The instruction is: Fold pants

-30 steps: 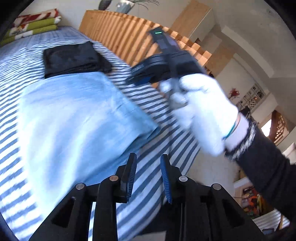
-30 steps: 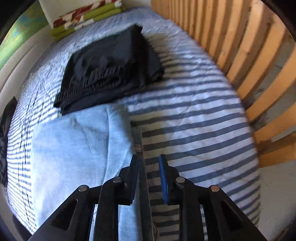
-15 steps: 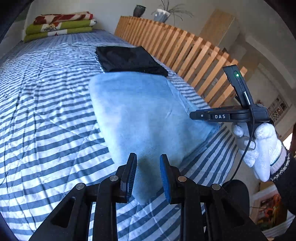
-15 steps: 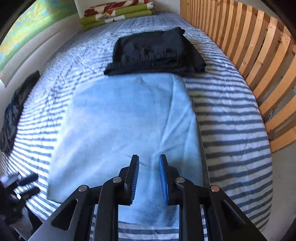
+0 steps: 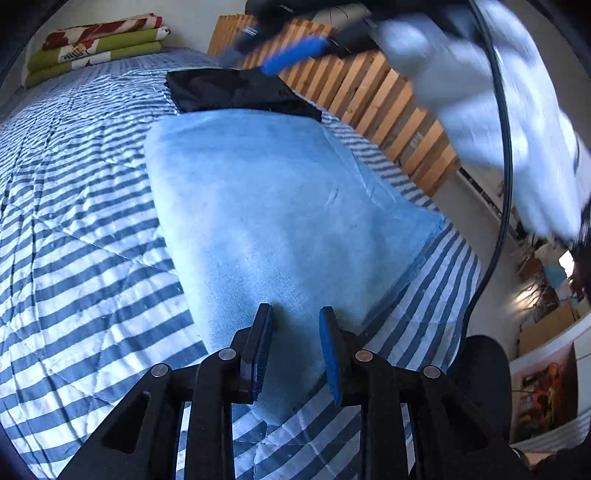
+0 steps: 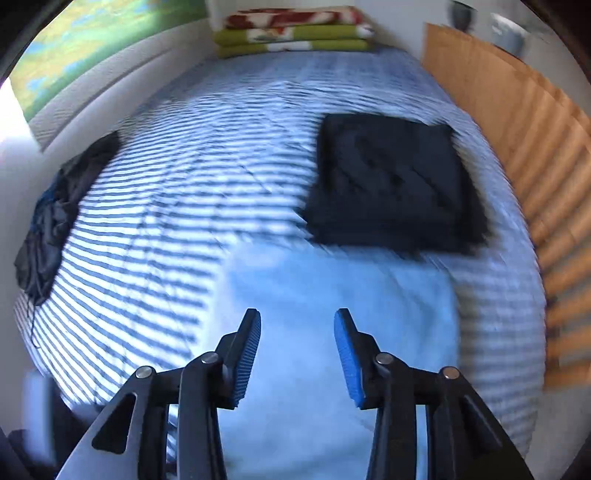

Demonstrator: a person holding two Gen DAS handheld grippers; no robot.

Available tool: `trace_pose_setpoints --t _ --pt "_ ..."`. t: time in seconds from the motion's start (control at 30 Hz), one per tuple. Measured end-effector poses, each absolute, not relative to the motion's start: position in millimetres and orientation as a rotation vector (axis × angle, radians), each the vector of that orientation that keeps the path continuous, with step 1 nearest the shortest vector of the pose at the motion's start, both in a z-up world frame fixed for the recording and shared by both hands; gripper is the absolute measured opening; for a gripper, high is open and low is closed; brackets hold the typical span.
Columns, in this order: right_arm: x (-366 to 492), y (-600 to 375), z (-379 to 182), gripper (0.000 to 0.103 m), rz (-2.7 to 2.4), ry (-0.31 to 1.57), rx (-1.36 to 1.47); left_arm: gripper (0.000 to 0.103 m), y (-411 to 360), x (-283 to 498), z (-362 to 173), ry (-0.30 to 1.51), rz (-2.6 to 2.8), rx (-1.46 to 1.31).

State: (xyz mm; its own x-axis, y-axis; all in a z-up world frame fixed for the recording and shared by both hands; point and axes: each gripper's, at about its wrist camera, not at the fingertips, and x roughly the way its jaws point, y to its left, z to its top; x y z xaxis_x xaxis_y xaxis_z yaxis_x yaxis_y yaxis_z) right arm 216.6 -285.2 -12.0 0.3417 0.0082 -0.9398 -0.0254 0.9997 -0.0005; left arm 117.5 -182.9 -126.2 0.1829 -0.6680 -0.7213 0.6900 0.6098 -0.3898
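Fingers first: the left gripper (image 5: pixel 293 345) has its two blue-padded fingers a narrow gap apart with nothing pinched between them, hanging over the near corner of the pants at the bottom centre of its own view. The right gripper (image 6: pixel 297 354) has its jaws spreading wider at this moment, also with nothing between them, just light blue cloth showing underneath.

Biggest thing in both shots is the bed with the blue-and-white striped quilted cover (image 5: pixel 85 236), filling most of each frame. Running down the right side is the slatted light-wood bed rail (image 5: pixel 373 92), pretty smeared in the right wrist view.

Next up, the folded light blue pants (image 5: pixel 280 206), lying flat on the cover as a broad rectangle from mid-frame down to the lower centre in the left view, and in the lower middle of the right view (image 6: pixel 332 306).

Touching its far edge is a folded black garment (image 5: pixel 236 90), upper centre in the left view, right of centre in the right one.

Blurred across the upper right of the left view is a white-gloved hand (image 5: pixel 491 110).

A stack of folded green, red and white blankets (image 6: pixel 291 35) sits at the top of the right view, and a crumpled dark garment (image 6: pixel 51 221) lies at its left edge.
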Motion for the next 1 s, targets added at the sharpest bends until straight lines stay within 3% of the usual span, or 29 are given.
trace_pose_setpoints --t 0.17,0.4,0.5,0.8,0.97,1.0 --pt "290 -246 -51 0.038 0.064 1.310 -0.162 0.026 -181 125 -135 1.009 -0.997 -0.020" --pt "304 -228 -101 0.037 0.109 1.447 -0.296 0.026 -175 136 -142 1.032 -1.042 -0.066" --pt "304 -231 -106 0.022 0.104 1.474 -0.315 0.026 -175 144 -145 1.044 -1.059 -0.095" --pt "305 -226 -103 0.023 0.158 1.497 -0.332 0.026 -174 140 -149 1.041 -1.064 -0.101" --pt "297 -217 -101 0.011 0.104 1.436 -0.425 0.026 -175 129 -143 1.021 -1.062 -0.083" --pt "297 -218 -101 0.003 0.070 1.421 -0.431 0.026 -175 127 -142 1.013 -1.062 -0.076"
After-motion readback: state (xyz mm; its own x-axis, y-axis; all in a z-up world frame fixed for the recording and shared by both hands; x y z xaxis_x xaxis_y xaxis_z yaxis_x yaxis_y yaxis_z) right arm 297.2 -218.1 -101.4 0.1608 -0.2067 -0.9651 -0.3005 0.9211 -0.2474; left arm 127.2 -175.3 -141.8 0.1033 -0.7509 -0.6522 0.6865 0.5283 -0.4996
